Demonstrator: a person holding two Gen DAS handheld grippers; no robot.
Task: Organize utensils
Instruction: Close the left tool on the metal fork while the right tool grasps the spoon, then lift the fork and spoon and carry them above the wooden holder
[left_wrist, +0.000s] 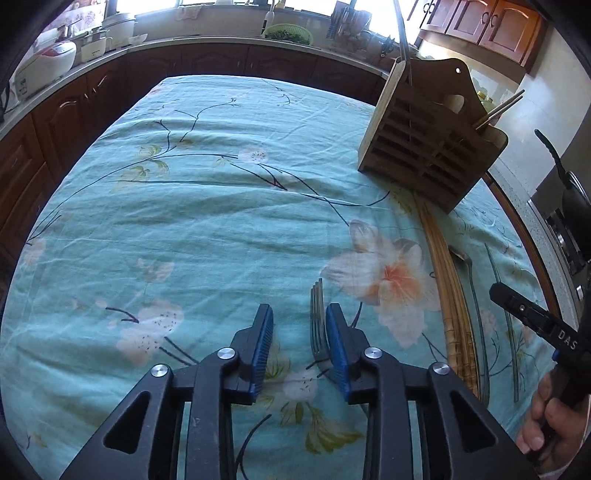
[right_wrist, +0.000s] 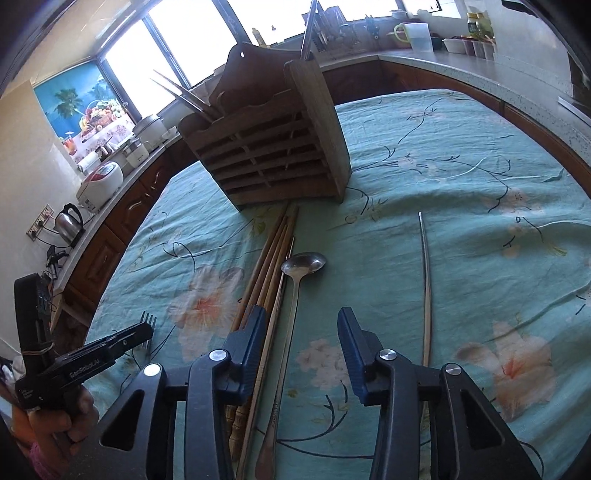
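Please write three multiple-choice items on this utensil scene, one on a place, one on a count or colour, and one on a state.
1. Where does the fork lie relative to the left gripper?
A. Beside its right-hand pad, on the cloth
B. Inside the wooden holder
C. Across the spoon's bowl

2. What colour is the tablecloth?
A. Plain white
B. Light teal with flowers
C. Red check

3. How does the spoon lie in the right wrist view?
A. Standing in the holder
B. Flat on the cloth, bowl toward the wooden holder
C. Lifted off the cloth

Answers: 1 A, the tines show just inside the right-hand pad, which stands apart from the left-hand one. 2 B, teal fabric with pale blossoms fills both views. 3 B, its handle runs between the open pads of the right gripper, beside the wooden chopsticks.
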